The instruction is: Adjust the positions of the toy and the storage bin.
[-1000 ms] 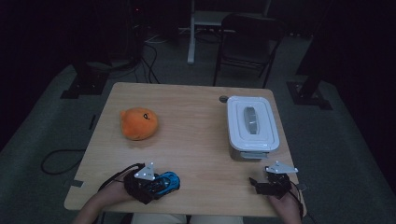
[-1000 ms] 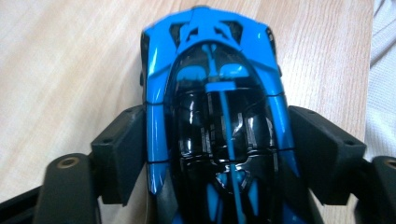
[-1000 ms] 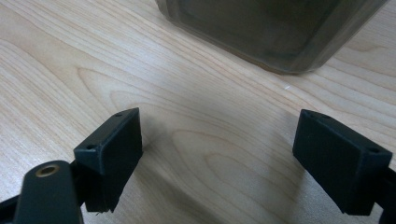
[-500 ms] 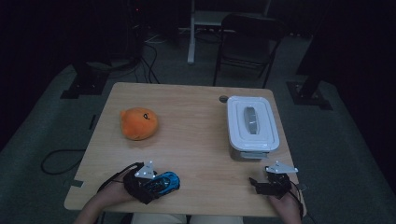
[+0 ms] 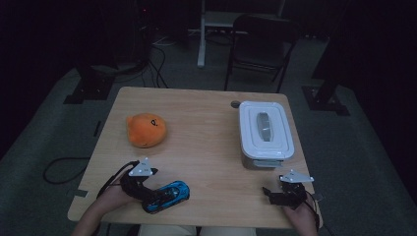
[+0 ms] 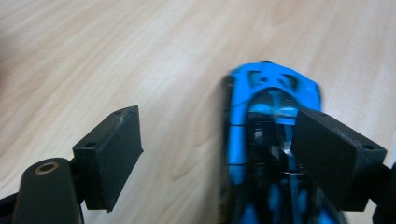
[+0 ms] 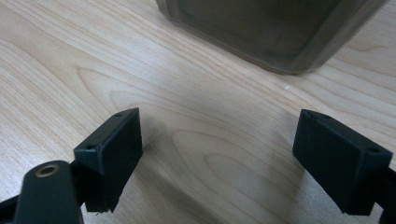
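Observation:
A blue toy car (image 5: 167,195) lies on the wooden table (image 5: 206,162) near its front left edge. My left gripper (image 5: 150,192) is right beside the car. In the left gripper view the car (image 6: 271,88) sits between the jaws, close against the right pad (image 6: 327,158). The left pad (image 6: 114,154) stands well clear of it. The left gripper (image 6: 217,140) has just been opening and is open, with no pad pressing on the car. My right gripper (image 5: 275,192) rests at the front right, and in its own view (image 7: 219,144) it is open over bare wood.
A white lidded container (image 5: 265,129) stands at the right, just beyond the right gripper; its grey wall (image 7: 261,28) shows close ahead. An orange plush toy (image 5: 146,130) sits at the left middle. A dark chair (image 5: 260,44) stands behind the table.
The left gripper has shifted slightly up and to the left, while the car stays on the table. The right gripper has not moved.

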Demonstrator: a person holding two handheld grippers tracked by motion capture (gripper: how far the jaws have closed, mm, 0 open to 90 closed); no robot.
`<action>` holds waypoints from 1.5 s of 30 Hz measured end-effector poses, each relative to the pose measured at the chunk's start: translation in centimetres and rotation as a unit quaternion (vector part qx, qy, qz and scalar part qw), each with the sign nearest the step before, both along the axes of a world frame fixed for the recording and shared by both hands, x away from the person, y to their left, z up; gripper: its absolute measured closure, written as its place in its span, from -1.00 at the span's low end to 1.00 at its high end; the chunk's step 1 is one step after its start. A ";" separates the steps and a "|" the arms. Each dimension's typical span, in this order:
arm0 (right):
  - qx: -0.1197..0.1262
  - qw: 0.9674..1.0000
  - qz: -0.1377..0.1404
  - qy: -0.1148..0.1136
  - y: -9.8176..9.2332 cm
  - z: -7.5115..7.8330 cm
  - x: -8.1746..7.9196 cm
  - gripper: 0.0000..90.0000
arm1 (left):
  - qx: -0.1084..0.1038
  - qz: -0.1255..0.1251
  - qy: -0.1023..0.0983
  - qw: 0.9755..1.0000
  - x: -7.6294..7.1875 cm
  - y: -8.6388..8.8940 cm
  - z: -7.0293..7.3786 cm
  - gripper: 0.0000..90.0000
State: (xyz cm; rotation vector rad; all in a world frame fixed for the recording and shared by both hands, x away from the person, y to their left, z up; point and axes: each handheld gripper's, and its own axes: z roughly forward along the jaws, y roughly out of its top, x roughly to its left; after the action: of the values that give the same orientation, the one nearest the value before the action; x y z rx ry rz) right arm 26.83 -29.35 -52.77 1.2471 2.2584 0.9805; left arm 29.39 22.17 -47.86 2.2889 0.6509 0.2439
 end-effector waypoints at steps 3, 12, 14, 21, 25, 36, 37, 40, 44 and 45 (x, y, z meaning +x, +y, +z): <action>0.000 1.000 0.000 0.000 0.0 0.0 0.0 -0.66 | -0.010 0.026 0.002 1.000 0.6 1.1 -0.2 -0.62; 0.000 1.000 0.000 0.000 0.0 0.0 0.0 -0.66 | -0.006 0.086 0.001 0.996 2.3 3.9 -0.6 -0.62; 0.000 1.000 -0.001 0.000 0.0 0.0 0.0 -0.66 | -0.007 0.098 -0.002 0.995 2.6 4.3 -0.6 -0.62; 0.000 1.000 -0.001 0.000 0.0 0.0 0.0 -0.66 | -0.012 0.137 -0.015 0.990 3.6 5.5 -0.5 -0.62; 0.000 1.000 -0.001 0.000 0.0 0.0 0.0 -0.67 | -0.016 0.168 -0.020 0.986 4.3 6.2 -0.3 -0.61; 0.000 1.000 -0.001 0.000 0.0 0.0 0.0 -0.66 | -0.016 0.217 -0.020 0.976 6.4 8.3 0.0 -0.61; 0.000 1.000 -0.001 0.000 0.0 0.0 0.0 -0.66 | -0.017 0.214 -0.016 0.976 6.6 8.4 0.1 -0.61; 0.000 1.000 -0.001 0.000 0.0 0.0 0.0 -0.66 | -0.012 0.220 -0.021 0.975 7.1 8.5 0.3 -0.61; 0.000 1.000 -0.001 0.000 0.0 0.0 0.0 -0.66 | -0.010 0.224 -0.031 0.974 7.7 8.4 0.5 -0.60; 0.000 1.000 -0.002 0.000 0.0 0.0 0.0 -0.66 | -0.012 0.225 -0.030 0.974 7.9 8.5 0.5 -0.59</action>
State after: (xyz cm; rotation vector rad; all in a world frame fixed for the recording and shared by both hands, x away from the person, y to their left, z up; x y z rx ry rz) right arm 26.83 -29.35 -52.77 1.2502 2.2561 0.9790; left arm 37.31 30.66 -47.37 2.0766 1.1295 0.5118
